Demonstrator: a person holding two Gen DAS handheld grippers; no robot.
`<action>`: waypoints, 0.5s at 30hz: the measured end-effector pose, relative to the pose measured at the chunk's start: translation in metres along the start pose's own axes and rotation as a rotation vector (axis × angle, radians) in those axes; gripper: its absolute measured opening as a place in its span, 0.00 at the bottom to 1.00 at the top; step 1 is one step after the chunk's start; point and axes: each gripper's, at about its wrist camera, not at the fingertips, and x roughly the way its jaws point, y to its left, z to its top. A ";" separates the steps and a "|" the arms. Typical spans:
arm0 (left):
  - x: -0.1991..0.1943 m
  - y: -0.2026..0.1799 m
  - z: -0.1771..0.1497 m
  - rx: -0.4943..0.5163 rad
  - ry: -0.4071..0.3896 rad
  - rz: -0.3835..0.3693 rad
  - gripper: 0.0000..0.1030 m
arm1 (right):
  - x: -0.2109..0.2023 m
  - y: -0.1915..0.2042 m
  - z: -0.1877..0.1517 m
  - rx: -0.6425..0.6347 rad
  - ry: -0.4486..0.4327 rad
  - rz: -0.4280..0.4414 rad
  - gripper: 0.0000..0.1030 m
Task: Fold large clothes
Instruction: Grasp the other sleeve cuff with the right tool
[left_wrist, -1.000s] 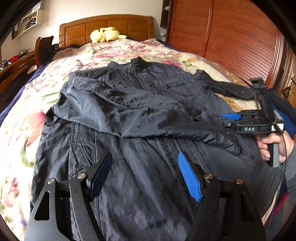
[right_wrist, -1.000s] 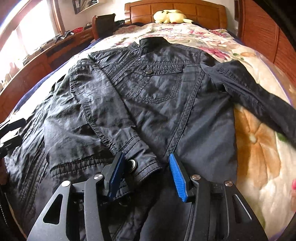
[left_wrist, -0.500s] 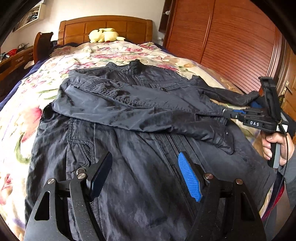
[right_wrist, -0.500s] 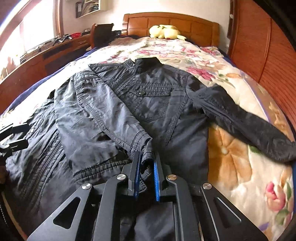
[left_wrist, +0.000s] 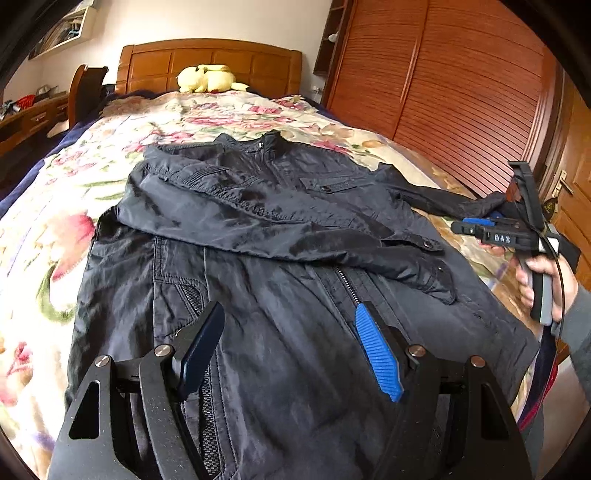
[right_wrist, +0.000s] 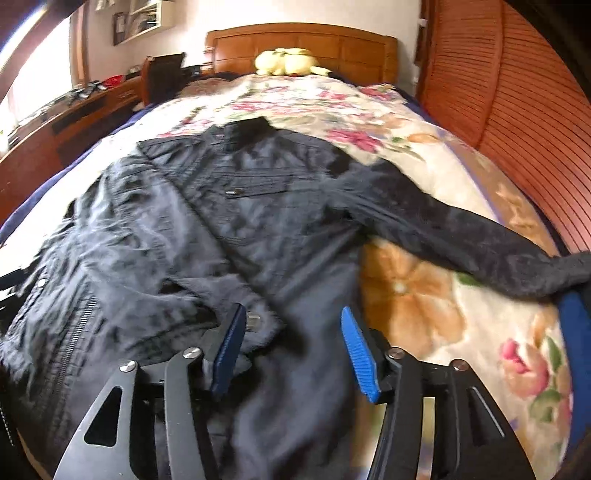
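Observation:
A dark navy jacket (left_wrist: 266, 229) lies face up on the bed, collar toward the headboard; it also shows in the right wrist view (right_wrist: 258, 221). Its left sleeve (left_wrist: 332, 247) is folded across the chest, cuff near the zipper. The other sleeve (right_wrist: 461, 240) stretches out to the right over the bedspread. My left gripper (left_wrist: 288, 339) is open above the jacket's lower front. My right gripper (right_wrist: 291, 343) is open and empty above the hem; it shows from the side in the left wrist view (left_wrist: 476, 225), near the outstretched sleeve's end.
The floral bedspread (left_wrist: 92, 229) covers the bed. A yellow plush toy (left_wrist: 207, 78) sits by the wooden headboard (left_wrist: 210, 62). A slatted wooden wardrobe (left_wrist: 461, 92) stands along the right side. A wooden desk (right_wrist: 55, 125) with clutter runs along the left.
My right gripper was shut on the folded sleeve's cuff half a second ago; now it has opened, let the cuff go and drawn back to the right. Left gripper stayed open.

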 end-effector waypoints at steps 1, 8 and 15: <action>-0.001 -0.001 0.000 0.010 -0.003 0.001 0.72 | 0.000 -0.010 0.001 0.015 0.003 -0.020 0.57; 0.000 -0.010 -0.005 0.058 -0.002 0.015 0.72 | -0.001 -0.098 0.012 0.092 0.003 -0.233 0.59; 0.008 -0.017 -0.009 0.094 0.021 0.041 0.72 | -0.004 -0.172 0.032 0.157 0.025 -0.403 0.59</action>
